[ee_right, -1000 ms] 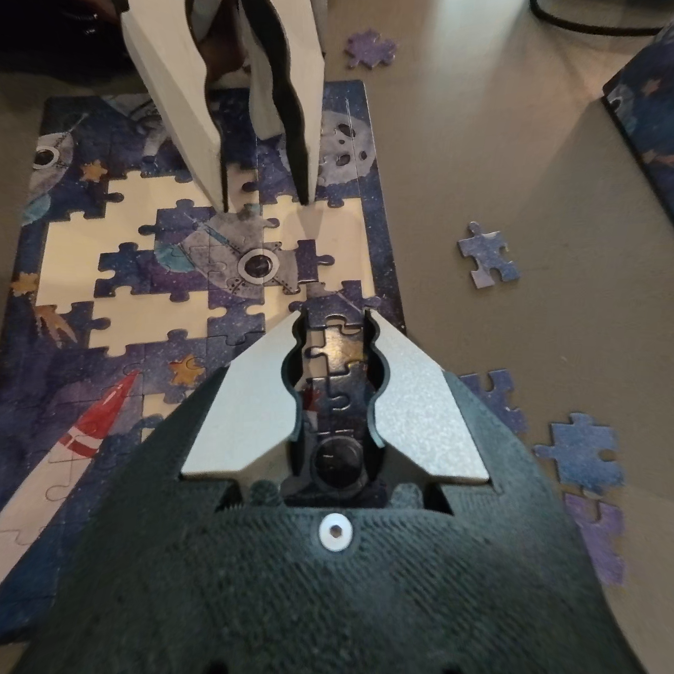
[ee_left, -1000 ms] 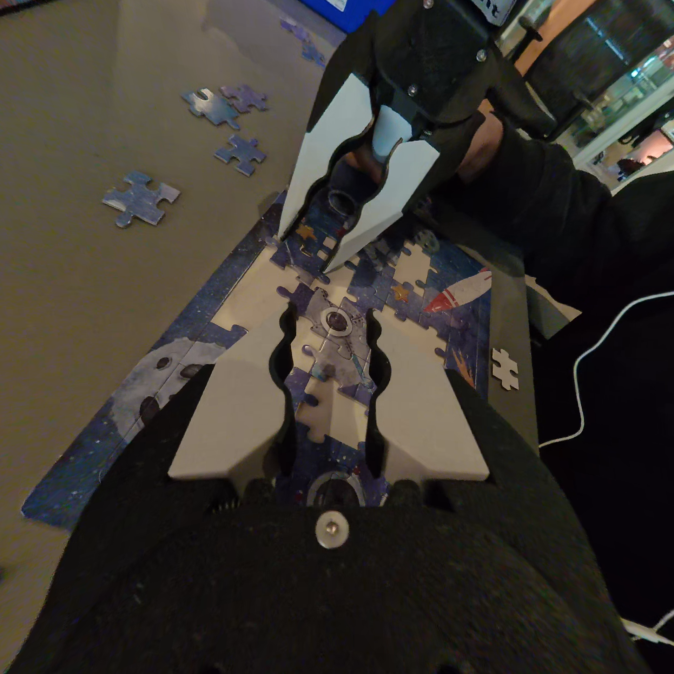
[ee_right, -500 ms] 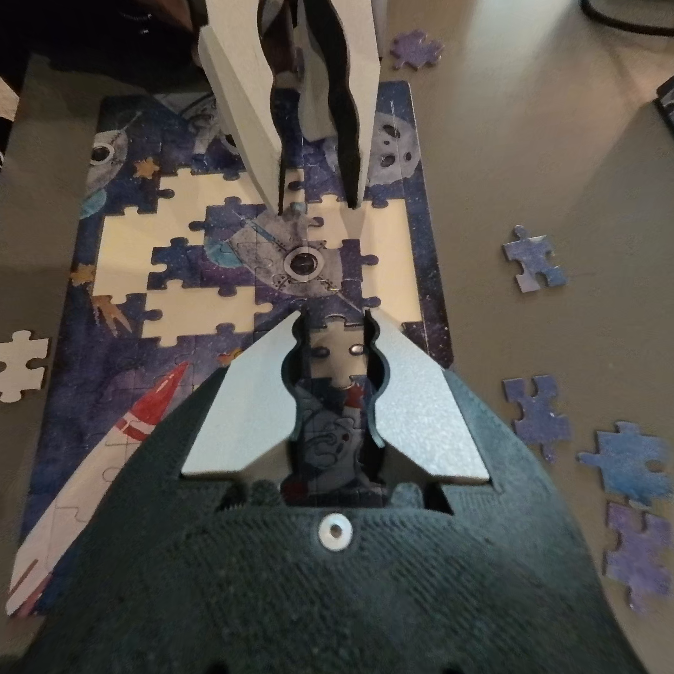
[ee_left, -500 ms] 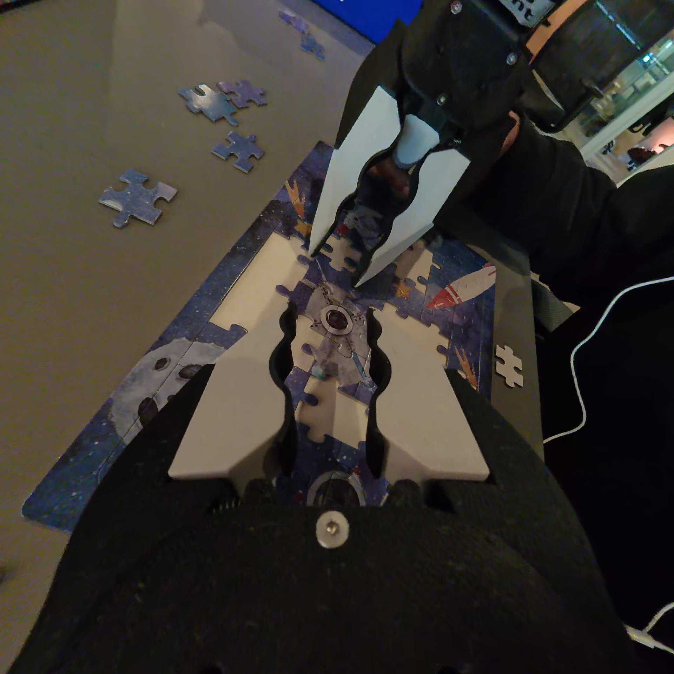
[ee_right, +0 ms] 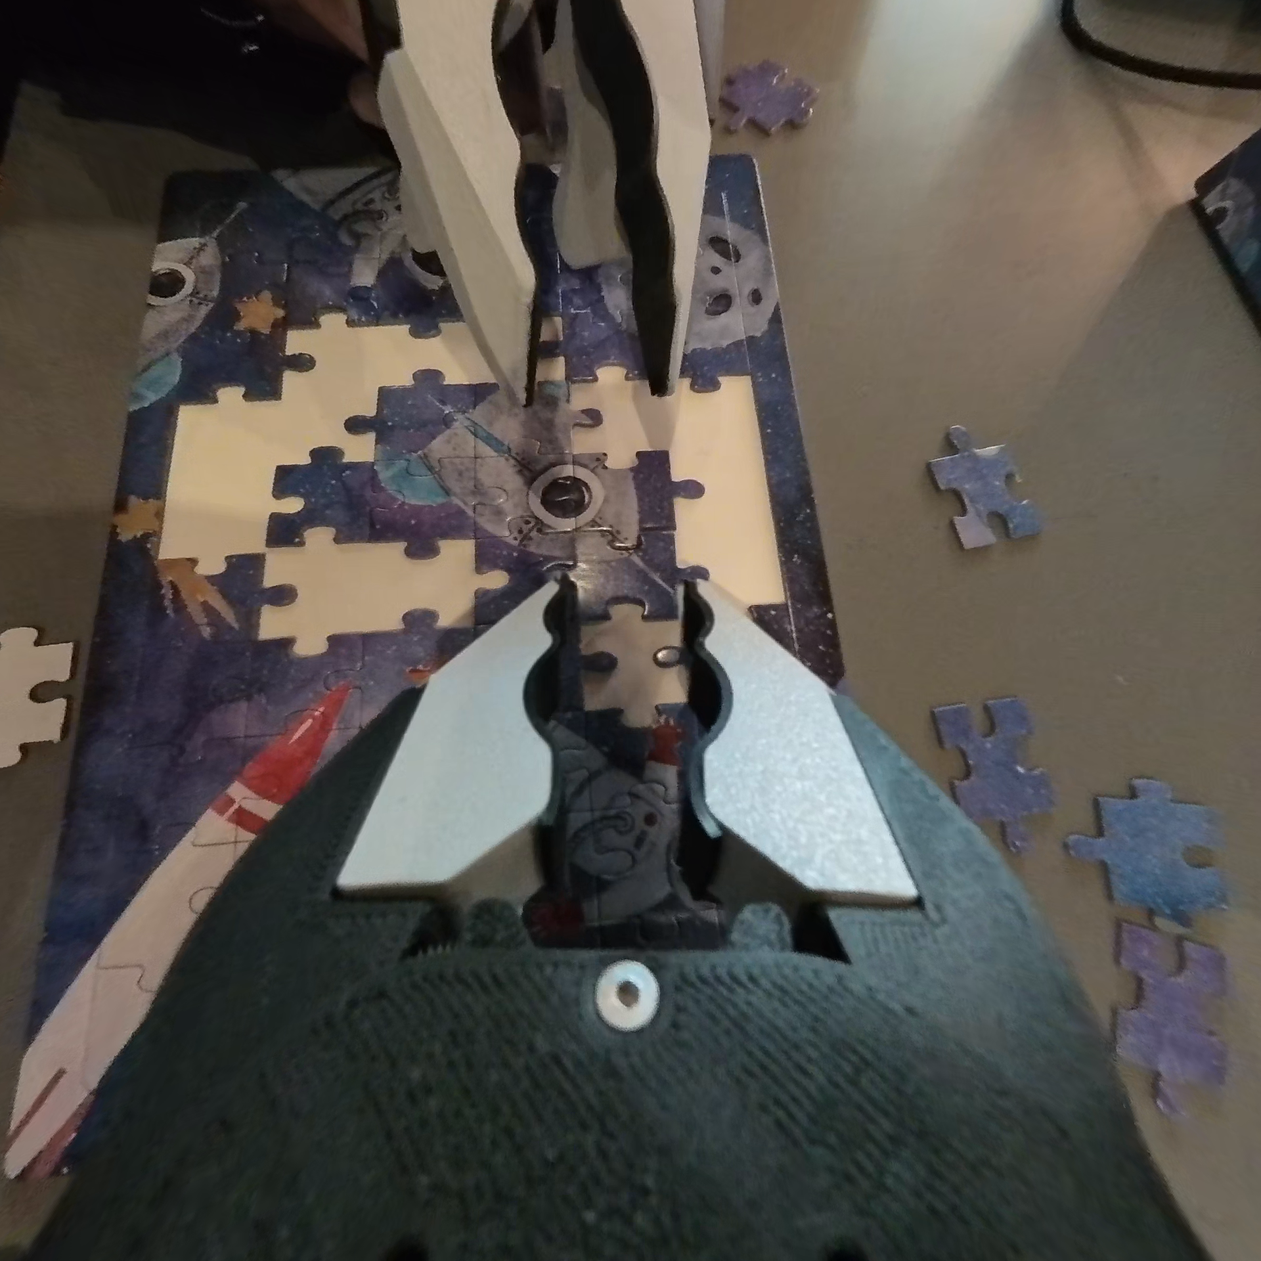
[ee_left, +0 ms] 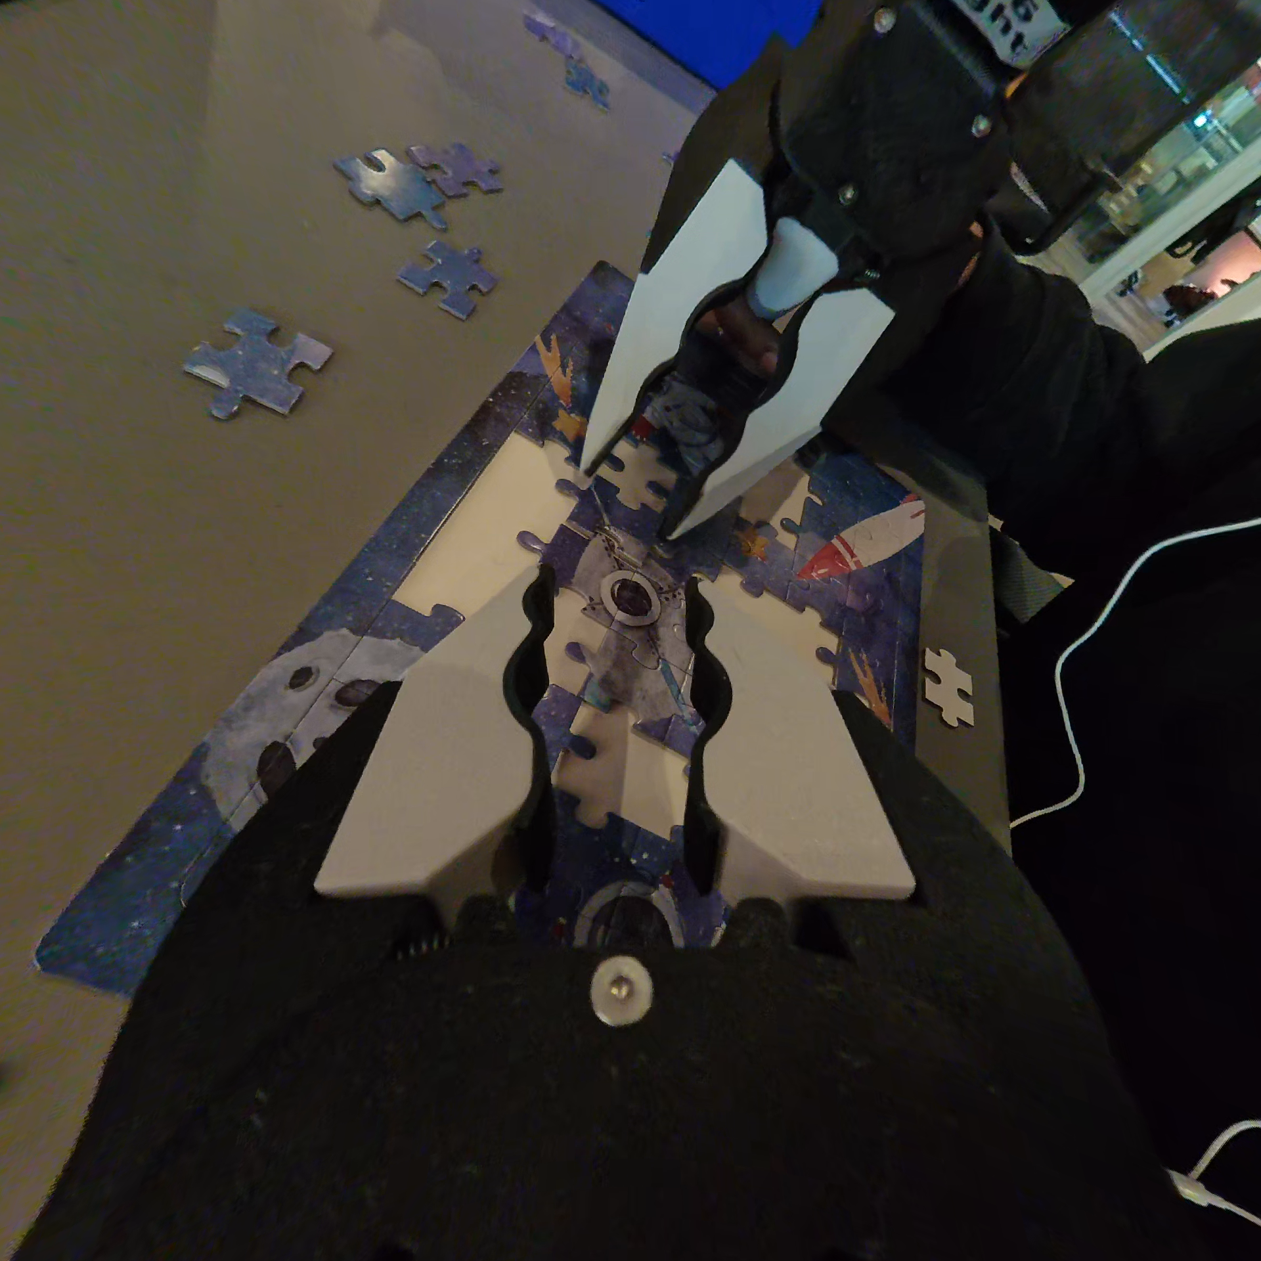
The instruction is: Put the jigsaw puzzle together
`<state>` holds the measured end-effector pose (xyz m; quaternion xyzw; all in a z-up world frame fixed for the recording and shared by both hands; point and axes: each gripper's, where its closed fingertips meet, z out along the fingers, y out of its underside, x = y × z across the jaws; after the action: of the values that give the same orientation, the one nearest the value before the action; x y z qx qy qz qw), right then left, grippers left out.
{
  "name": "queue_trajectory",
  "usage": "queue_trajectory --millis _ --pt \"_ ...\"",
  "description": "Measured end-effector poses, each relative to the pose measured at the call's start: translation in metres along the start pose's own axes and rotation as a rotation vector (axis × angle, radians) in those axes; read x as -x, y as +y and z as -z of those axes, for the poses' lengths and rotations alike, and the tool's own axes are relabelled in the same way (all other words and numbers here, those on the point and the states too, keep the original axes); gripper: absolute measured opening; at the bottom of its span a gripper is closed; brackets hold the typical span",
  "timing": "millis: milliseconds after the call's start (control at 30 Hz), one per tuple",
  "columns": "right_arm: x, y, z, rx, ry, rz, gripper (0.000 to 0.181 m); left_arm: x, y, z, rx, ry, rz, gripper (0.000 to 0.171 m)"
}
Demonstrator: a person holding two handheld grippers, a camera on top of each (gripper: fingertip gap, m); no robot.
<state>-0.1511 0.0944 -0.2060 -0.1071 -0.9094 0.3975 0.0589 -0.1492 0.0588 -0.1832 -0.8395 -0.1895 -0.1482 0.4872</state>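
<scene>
A space-themed jigsaw puzzle point(ee_left: 402, 539) lies flat on the tan table, its blue border filled and cream gaps left inside; it also shows in the right wrist view point(ee_right: 785, 443). A joined middle cluster point(ee_left: 631, 600) shows a grey craft with a round window point(ee_right: 566, 495). My left gripper point(ee_left: 617, 593) is open and empty, low over that cluster. My right gripper point(ee_right: 626, 593) is open and empty over the puzzle's opposite side. The two face each other: the right gripper point(ee_left: 631, 505) shows ahead in the left wrist view, the left gripper point(ee_right: 593, 399) ahead in the right wrist view.
Loose blue pieces lie on the table beside the puzzle point(ee_left: 256, 361) point(ee_left: 447, 276) point(ee_right: 986, 488) point(ee_right: 996, 771) point(ee_right: 1153, 860). A face-down white piece point(ee_left: 948, 686) lies by the table's dark edge. A purple piece point(ee_right: 771, 92) lies beyond the puzzle. A white cable point(ee_left: 1064, 682) hangs off the table. Some 5 centimeters of space lies between my two pairs of fingers. About 5 centimeters separates my left fingertips from the space-themed jigsaw puzzle point(ee_left: 402, 539). It is also in sight in the right wrist view point(ee_right: 778, 415).
My right gripper has drawn back along the puzzle, away from the left gripper, and more of the puzzle shows in its view. My left gripper has hardly moved. Both stay open.
</scene>
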Motion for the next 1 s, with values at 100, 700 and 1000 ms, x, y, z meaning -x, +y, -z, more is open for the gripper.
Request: queue_trajectory --millis 100,700,1000 --pt "-0.002 0.001 0.000 0.004 0.011 -0.004 0.030 0.000 0.000 0.000 0.002 0.001 0.001 0.035" --pt "0.002 -0.004 -0.002 -0.001 0.025 0.023 0.029 0.001 0.000 0.000 -0.001 0.009 0.018 0.036" --pt "0.009 -0.004 -0.006 0.003 0.002 0.027 0.027 0.001 0.000 0.000 0.001 0.008 0.016 0.036"
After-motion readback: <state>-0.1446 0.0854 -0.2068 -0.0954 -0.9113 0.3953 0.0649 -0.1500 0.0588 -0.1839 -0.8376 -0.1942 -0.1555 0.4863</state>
